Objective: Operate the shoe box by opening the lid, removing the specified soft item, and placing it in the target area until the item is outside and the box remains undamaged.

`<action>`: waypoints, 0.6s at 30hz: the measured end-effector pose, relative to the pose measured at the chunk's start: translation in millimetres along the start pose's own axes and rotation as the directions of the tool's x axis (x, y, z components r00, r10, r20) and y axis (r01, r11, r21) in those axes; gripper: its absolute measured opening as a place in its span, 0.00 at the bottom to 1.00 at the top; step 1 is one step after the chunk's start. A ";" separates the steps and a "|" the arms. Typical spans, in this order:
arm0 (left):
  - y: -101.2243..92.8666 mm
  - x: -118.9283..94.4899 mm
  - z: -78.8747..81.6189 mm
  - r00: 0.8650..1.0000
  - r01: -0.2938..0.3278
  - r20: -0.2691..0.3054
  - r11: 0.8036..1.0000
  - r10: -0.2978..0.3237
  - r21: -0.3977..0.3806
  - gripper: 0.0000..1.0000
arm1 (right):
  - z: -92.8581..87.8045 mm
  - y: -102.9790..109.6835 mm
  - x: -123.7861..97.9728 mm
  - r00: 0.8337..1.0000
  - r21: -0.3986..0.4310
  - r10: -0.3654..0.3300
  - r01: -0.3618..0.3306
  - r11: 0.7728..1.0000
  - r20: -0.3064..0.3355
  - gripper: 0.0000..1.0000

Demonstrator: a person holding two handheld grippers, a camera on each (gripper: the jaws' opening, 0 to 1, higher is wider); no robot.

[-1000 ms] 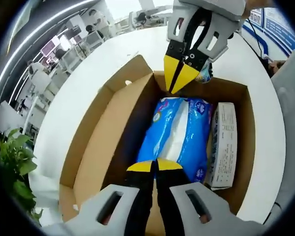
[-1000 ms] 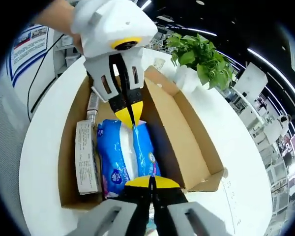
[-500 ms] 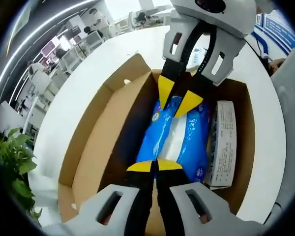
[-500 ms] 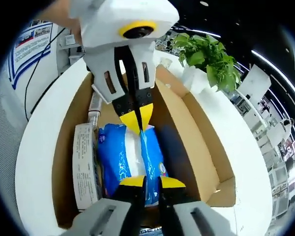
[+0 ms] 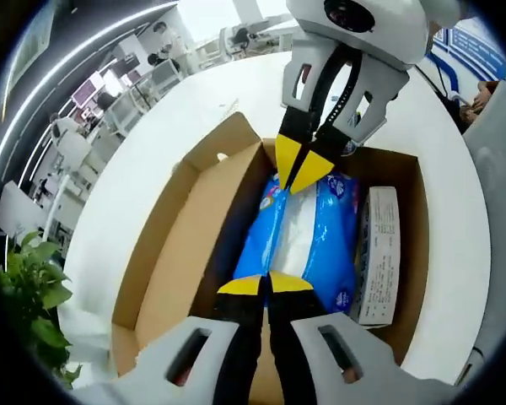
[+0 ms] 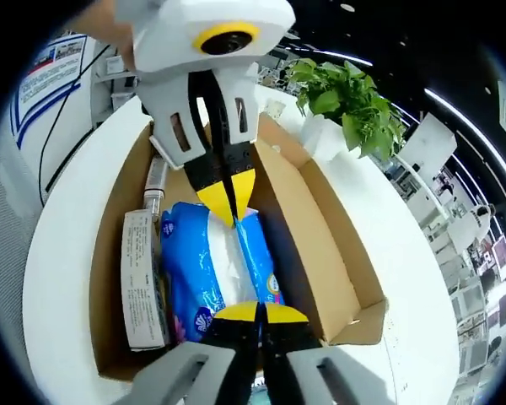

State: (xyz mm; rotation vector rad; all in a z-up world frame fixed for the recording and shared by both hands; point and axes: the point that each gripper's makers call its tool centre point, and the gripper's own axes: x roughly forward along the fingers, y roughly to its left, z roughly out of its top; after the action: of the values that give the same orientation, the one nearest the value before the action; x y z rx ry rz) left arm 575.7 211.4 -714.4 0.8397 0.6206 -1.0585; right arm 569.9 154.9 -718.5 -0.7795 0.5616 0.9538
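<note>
An open cardboard shoe box (image 5: 181, 253) (image 6: 316, 245) sits on a white table. Inside lies a soft blue and white pack (image 5: 312, 232) (image 6: 204, 268). In the left gripper view my left gripper (image 5: 264, 284) is shut on the pack's near end. My right gripper (image 5: 302, 166) comes down from the top, its yellow tips pinched together on the far end. The right gripper view has the right gripper (image 6: 257, 312) shut on the end nearest its camera and the left gripper (image 6: 226, 201) shut on the opposite end.
A white printed carton (image 5: 379, 253) (image 6: 139, 270) lies in the box beside the pack, with a tube (image 6: 156, 181) past it. The white table (image 5: 152, 143) runs all around the box. A leafy plant (image 6: 346, 101) (image 5: 29, 287) stands by one corner.
Half a second ago the right gripper stood open over the pack's end; now its jaws have shut on that end. The left gripper has kept its hold.
</note>
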 end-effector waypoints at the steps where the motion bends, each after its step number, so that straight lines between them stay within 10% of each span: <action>1: 1.0 -1.1 0.8 1.000 -0.002 0.000 1.000 0.002 -0.001 0.00 | 1.1 -0.1 -1.2 1.000 -0.001 -0.001 0.001 1.000 0.002 0.00; 18: 13.3 -32.2 16.9 0.998 -0.059 0.023 0.998 0.058 0.017 0.00 | 27.9 -12.6 -25.0 0.998 -0.032 -0.044 0.046 0.998 0.036 0.00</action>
State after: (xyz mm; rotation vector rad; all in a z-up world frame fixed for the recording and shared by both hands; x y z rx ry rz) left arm 576.6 216.5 -676.0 0.8553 0.5652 -1.0205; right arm 571.5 160.1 -679.3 -0.7998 0.4971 0.9354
